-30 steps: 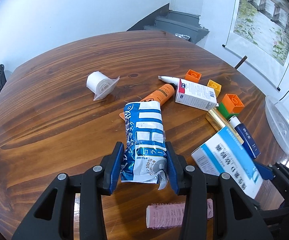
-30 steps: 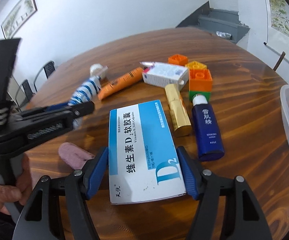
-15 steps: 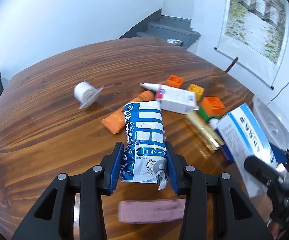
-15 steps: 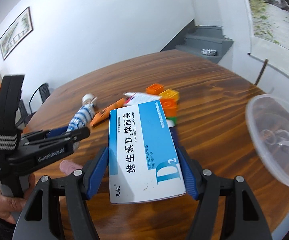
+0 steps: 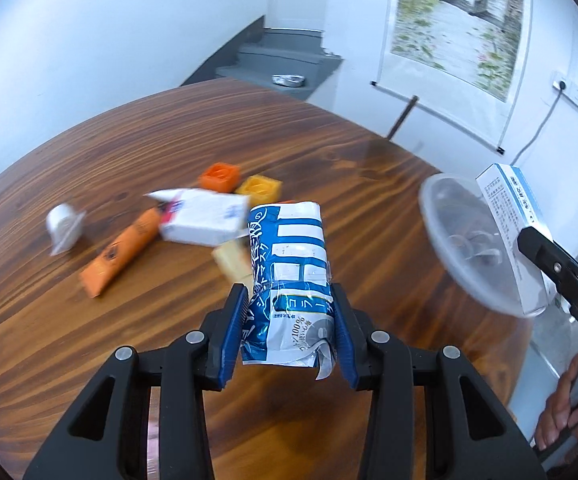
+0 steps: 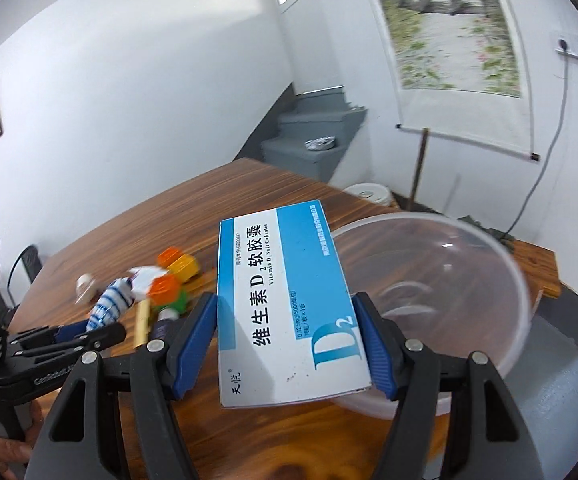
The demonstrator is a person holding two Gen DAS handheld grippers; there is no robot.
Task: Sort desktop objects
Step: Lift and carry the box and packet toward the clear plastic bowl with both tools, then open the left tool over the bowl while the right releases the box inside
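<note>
- The right hand-held gripper point(image 6: 292, 344) is clamping the blue-and-white vitamin D box point(image 6: 285, 304) by its long sides, holding it in the air at the near rim of the clear plastic bowl point(image 6: 489, 272), which is sitting at the edge of the tabletop point(image 6: 209, 208).
- The left hand-held gripper point(image 5: 289, 334) is clamping the blue-and-white packet point(image 5: 289, 268) near its lower end, lifted above the tabletop, with the bowl off to its right.
- The step in hand looks like dropping the box into the bowl. To do it well, the person should be carrying the box further over the bowl's middle before the jaws part, since it is overlapping the rim now and could tip out.
- Lowering the box close to the bowl's floor should be keeping the light bowl from sliding or tipping off the edge.
- The packet is soft and crumpled, so the left grip should be staying firm while waiting its turn.
- The orange tube point(image 5: 121, 248), the white carton point(image 5: 205, 222) and the orange and yellow blocks point(image 5: 219, 176) are lying on the tabletop unsorted.
</note>
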